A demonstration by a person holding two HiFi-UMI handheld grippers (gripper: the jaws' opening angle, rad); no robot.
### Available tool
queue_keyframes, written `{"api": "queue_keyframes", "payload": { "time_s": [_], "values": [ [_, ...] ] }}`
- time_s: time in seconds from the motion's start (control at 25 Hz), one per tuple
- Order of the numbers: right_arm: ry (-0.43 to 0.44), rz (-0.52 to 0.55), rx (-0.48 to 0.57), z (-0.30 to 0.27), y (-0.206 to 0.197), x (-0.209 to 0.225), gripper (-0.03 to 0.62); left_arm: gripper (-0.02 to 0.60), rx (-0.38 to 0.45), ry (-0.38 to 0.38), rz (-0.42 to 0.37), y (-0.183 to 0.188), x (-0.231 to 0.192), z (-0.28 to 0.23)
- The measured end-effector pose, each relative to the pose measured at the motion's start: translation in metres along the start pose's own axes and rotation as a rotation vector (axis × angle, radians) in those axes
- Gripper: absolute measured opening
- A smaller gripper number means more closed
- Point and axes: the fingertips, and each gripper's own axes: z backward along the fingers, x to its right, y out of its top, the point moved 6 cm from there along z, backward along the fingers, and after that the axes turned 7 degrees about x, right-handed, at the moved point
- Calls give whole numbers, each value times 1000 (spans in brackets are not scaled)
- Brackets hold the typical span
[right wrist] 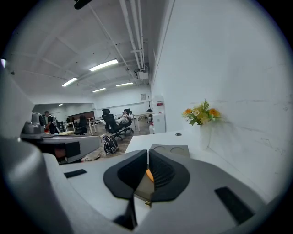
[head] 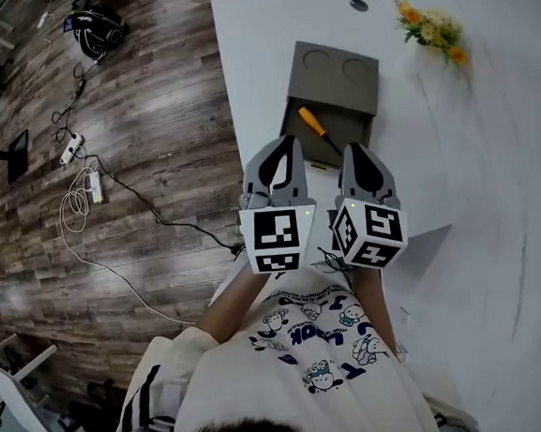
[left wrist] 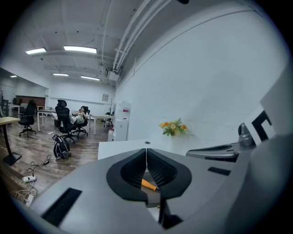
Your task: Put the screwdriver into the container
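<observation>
Above the near edge of the white tabletop (head: 264, 32), the person's forearms reach forward side by side, tilted slightly down towards the grey container (head: 333, 73). The left gripper (head: 290, 145) and right gripper (head: 354, 149) hover just short of it. The left fingers (left wrist: 132, 171) are pressed together on nothing, and so are the right fingers (right wrist: 167, 173). The screwdriver (head: 317, 126), with its orange handle and dark shaft, lies at a slant in the container's open tray.
</observation>
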Motion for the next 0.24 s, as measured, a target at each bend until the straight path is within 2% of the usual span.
{"api": "queue_keyframes", "payload": {
  "time_s": [0.24],
  "values": [
    [-11,4,5,7,4,-2,35,18,4,-11,3,4,3,5]
  ]
}}
